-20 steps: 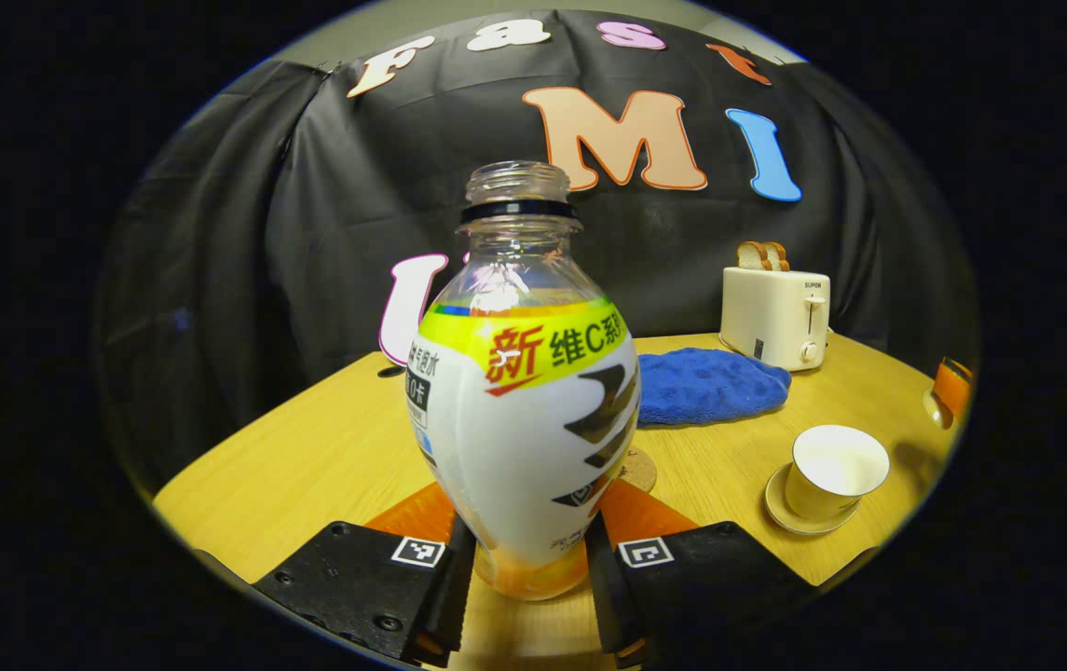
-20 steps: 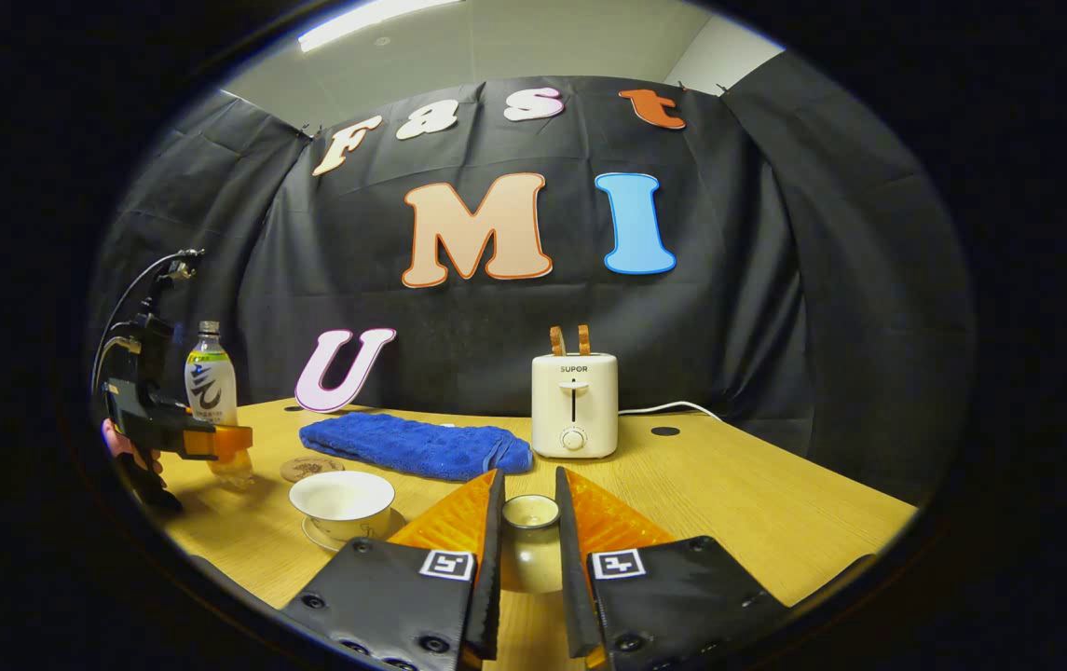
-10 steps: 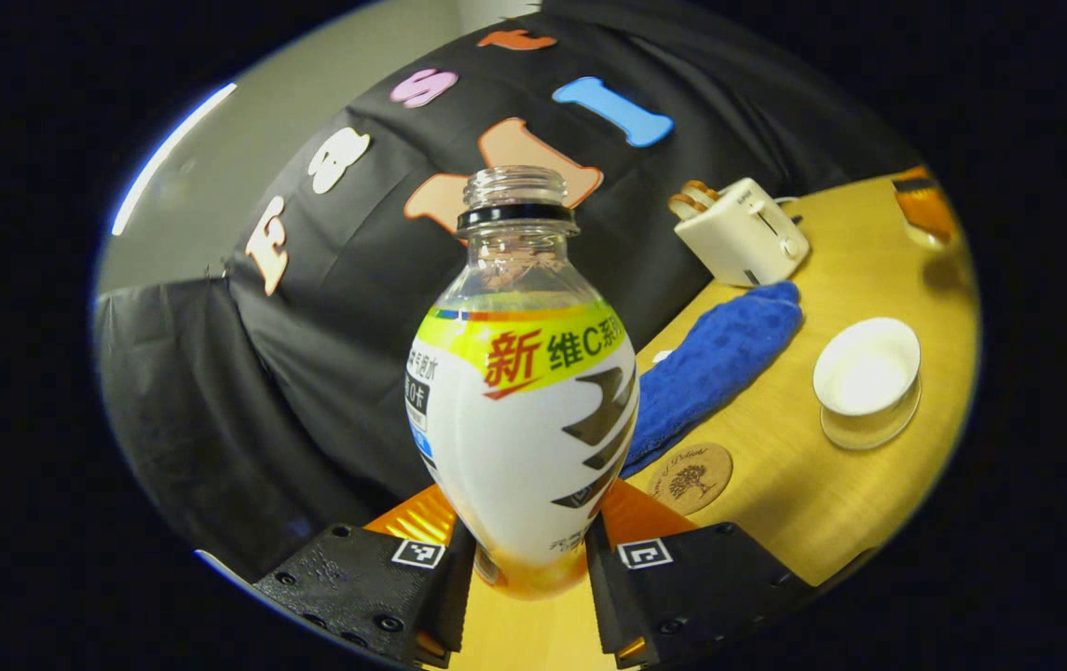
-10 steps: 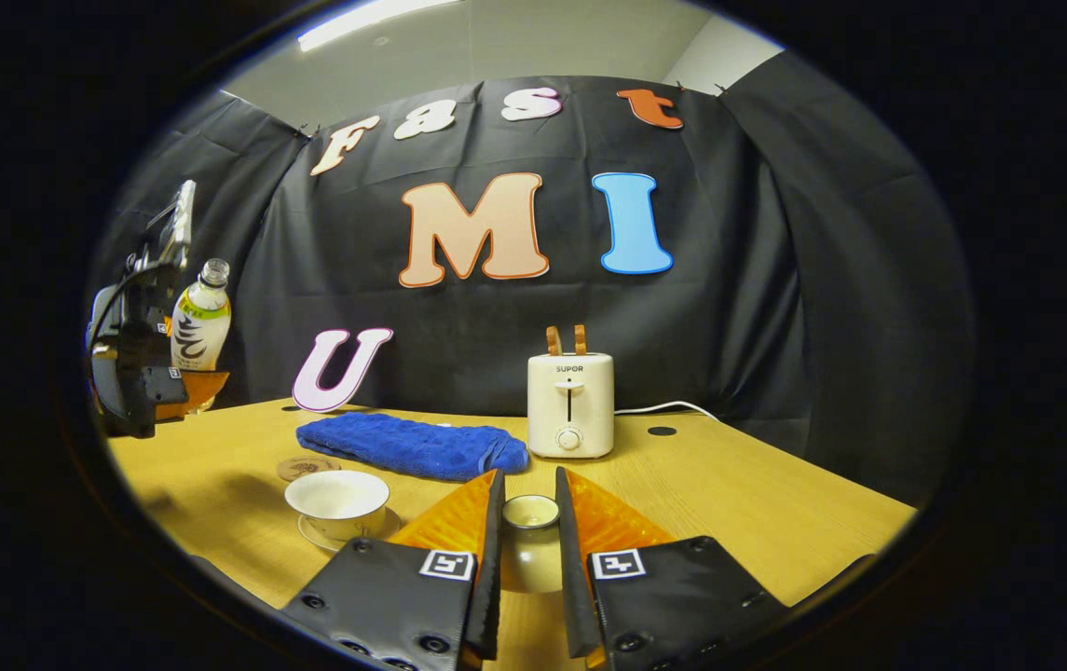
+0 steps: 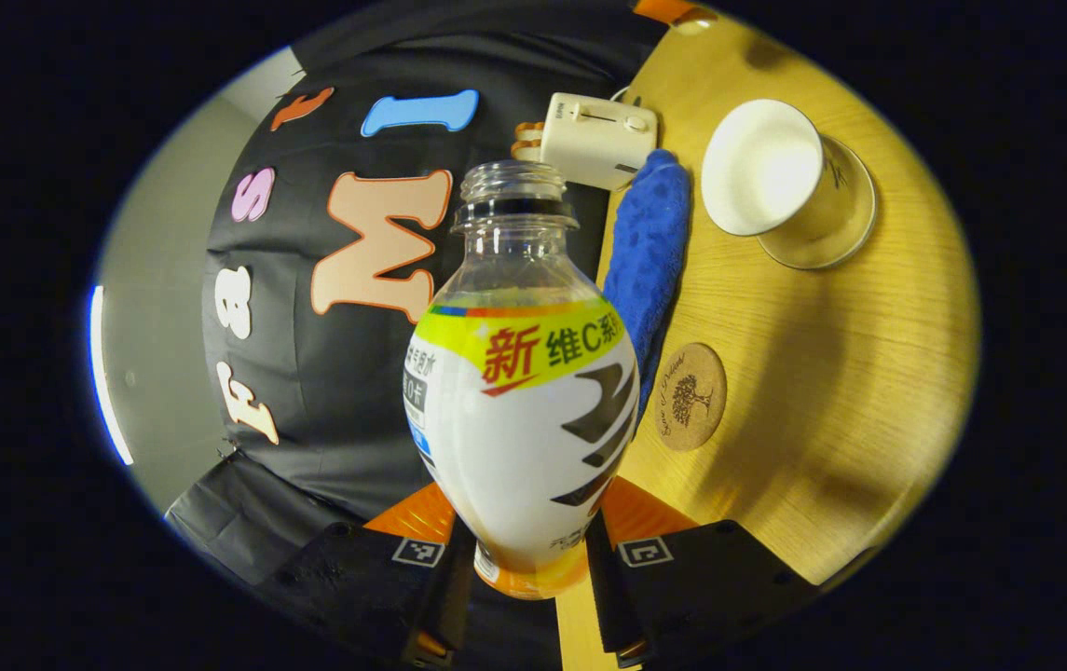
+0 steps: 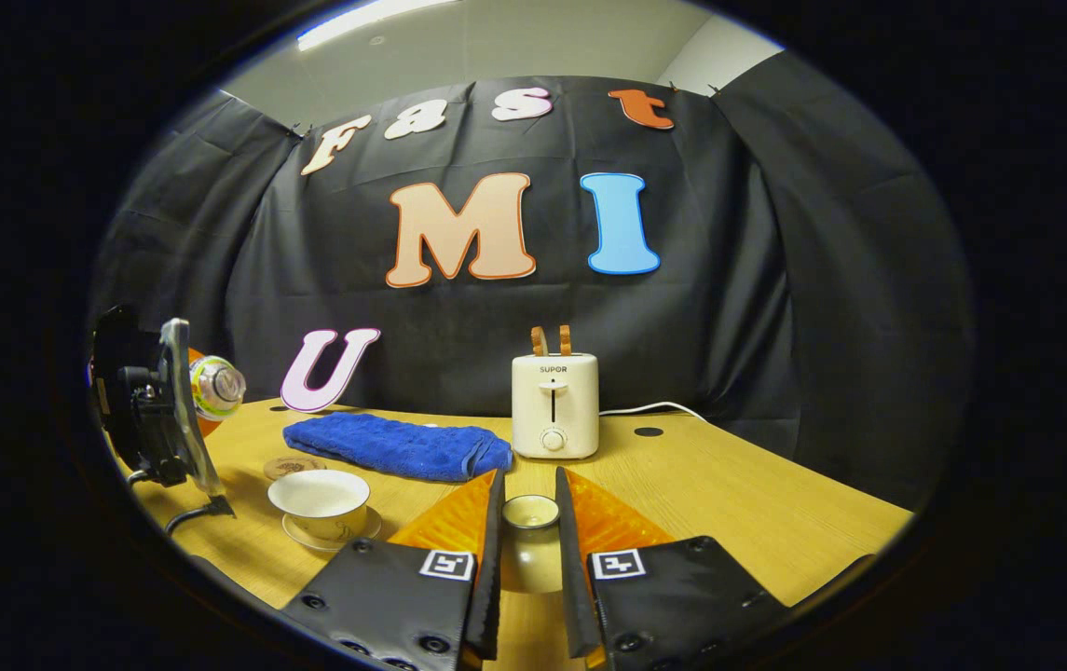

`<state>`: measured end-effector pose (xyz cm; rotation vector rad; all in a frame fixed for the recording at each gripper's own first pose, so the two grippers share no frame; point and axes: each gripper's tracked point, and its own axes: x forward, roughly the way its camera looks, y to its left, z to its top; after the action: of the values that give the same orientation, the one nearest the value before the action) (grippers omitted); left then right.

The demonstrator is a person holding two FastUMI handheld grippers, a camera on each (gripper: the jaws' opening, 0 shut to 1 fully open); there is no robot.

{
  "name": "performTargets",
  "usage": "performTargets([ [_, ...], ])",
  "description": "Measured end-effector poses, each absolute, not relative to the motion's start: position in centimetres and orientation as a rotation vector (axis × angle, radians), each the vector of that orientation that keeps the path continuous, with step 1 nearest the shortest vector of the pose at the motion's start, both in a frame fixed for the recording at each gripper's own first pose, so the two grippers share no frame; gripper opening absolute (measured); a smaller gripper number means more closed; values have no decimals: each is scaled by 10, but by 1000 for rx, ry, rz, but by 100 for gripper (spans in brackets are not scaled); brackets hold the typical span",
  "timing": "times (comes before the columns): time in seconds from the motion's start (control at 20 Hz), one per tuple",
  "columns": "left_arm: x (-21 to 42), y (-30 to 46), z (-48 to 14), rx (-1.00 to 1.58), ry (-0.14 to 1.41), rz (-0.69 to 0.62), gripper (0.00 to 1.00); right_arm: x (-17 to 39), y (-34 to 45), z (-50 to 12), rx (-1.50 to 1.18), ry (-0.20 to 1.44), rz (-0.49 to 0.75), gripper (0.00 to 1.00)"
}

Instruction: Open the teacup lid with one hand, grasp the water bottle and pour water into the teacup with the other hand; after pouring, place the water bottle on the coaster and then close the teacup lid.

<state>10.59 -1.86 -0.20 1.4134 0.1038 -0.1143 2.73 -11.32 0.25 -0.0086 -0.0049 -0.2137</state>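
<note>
Gripping low on slippery, light bottle (image 5: 522,410), left gripper (image 5: 526,568) tilts toward fragile teacup (image 5: 775,172) at 1 o'clock; right gripper (image 6: 529,559) pinches lid (image 6: 531,522).

Lighting is warm and fairly dim overall, coming from a ceiling light strip (image 6: 375,17) at the top of the right gripper view — it's blown out white. The wooden table (image 6: 757,503) takes on a yellow glow, and in the left gripper view soft dark shadows fall across the table beside the coaster (image 5: 690,397). The water bottle (image 5: 522,391) up close is sharp, with small glints on its clear neck. Heavy fisheye bending at the edges — the far rim goes soft and dark.
</note>
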Motion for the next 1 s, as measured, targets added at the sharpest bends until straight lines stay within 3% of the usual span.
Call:
performTargets([
  [1.0,115,-42,12,1829,92,-199,54,27,-114,3,-9,-5,-216,31],
])
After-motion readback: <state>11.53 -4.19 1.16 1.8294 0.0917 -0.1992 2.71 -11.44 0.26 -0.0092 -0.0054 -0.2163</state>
